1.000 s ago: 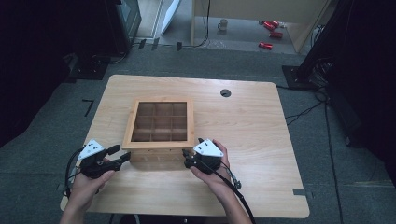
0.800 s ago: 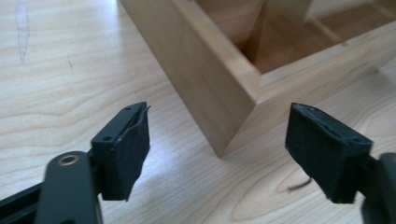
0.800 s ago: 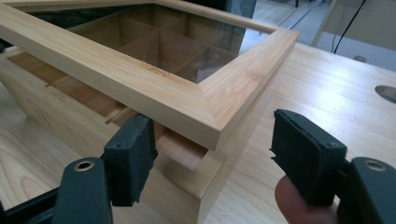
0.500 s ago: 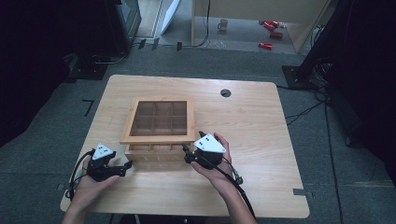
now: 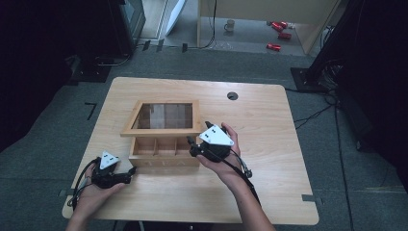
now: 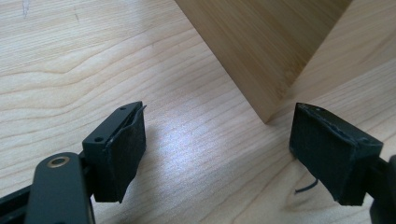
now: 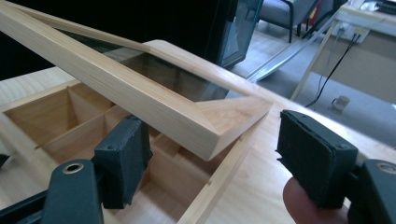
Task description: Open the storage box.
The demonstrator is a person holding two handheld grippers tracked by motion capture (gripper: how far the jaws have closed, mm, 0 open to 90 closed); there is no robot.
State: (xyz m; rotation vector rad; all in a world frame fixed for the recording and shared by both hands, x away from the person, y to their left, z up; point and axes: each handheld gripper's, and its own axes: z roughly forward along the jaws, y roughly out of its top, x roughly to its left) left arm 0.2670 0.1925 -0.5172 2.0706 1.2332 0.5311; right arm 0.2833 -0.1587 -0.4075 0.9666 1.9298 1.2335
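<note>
Lifting lid (image 5: 166, 117) of box (image 5: 163, 156) | right tongs (image 7: 210, 156) spread under its corner, opening wider | left tongs (image 6: 215, 154) spread, empty (lower left) | next: swing lid fully back.

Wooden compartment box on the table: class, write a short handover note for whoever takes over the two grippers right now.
Left gripper: open, nothing held, low on the table by the near left corner of the wooden box; its jaws opened within the last second.
Right gripper: open at the box's near right corner, under the glass-paned lid; its jaws have just been opening, the lid's corner sits between them, pads off it.
Done: lid raised partway, compartments showing.
Left: swing the lid fully open; probably steady the box with the left gripper.
</note>
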